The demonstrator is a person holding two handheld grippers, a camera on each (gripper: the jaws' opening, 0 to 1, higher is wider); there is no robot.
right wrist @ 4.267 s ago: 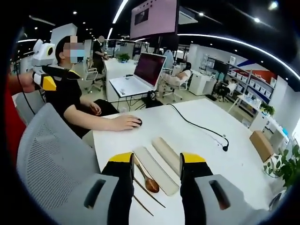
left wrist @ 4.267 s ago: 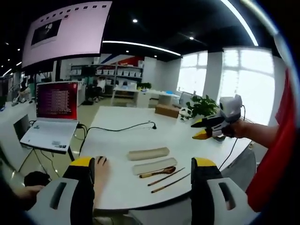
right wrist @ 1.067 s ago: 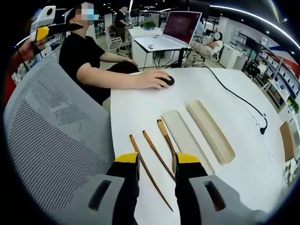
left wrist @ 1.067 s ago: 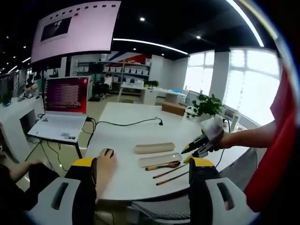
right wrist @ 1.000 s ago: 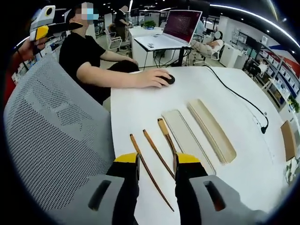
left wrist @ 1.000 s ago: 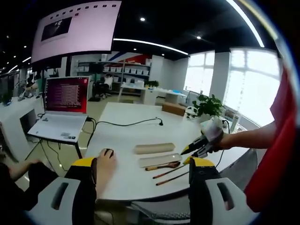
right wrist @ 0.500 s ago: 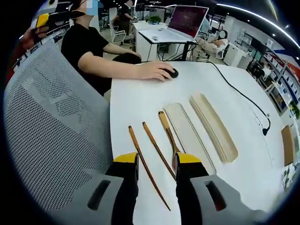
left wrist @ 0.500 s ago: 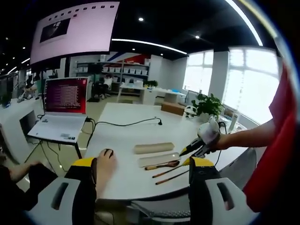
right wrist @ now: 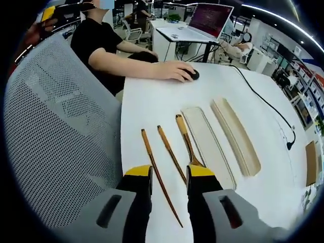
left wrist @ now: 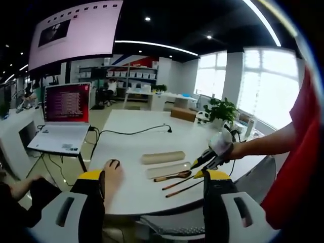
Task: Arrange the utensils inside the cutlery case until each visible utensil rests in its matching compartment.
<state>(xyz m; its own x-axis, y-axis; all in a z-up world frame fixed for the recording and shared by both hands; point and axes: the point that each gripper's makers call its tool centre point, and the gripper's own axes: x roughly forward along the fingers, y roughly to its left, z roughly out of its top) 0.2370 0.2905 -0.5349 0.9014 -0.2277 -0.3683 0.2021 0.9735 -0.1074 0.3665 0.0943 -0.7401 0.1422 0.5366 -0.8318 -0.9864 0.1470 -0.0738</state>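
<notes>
On the white table (right wrist: 152,106) lie two wooden chopsticks (right wrist: 158,177) (right wrist: 171,154), a wooden spoon (right wrist: 185,139), the beige case base (right wrist: 207,144) and its lid (right wrist: 235,135), side by side. My right gripper (right wrist: 169,174) hovers open just over the near ends of the chopsticks; one chopstick runs between its jaws. The spoon's bowl is hidden behind the right-hand jaw. In the left gripper view, my left gripper (left wrist: 154,177) is wide open and well back from the table. There the right gripper (left wrist: 202,163) reaches in by the spoon (left wrist: 172,176), the base (left wrist: 168,169) and the lid (left wrist: 163,157).
A grey mesh chair back (right wrist: 55,126) stands against the table's near edge. A seated person rests a hand on a black mouse (right wrist: 192,75). A laptop (left wrist: 63,119) sits on a side desk. A black cable (right wrist: 263,101) crosses the far part of the table.
My right gripper has come lower and nearer to the chopsticks, its jaws a little narrower than at first. The left gripper has hardly moved. The utensils and case lie as before.
</notes>
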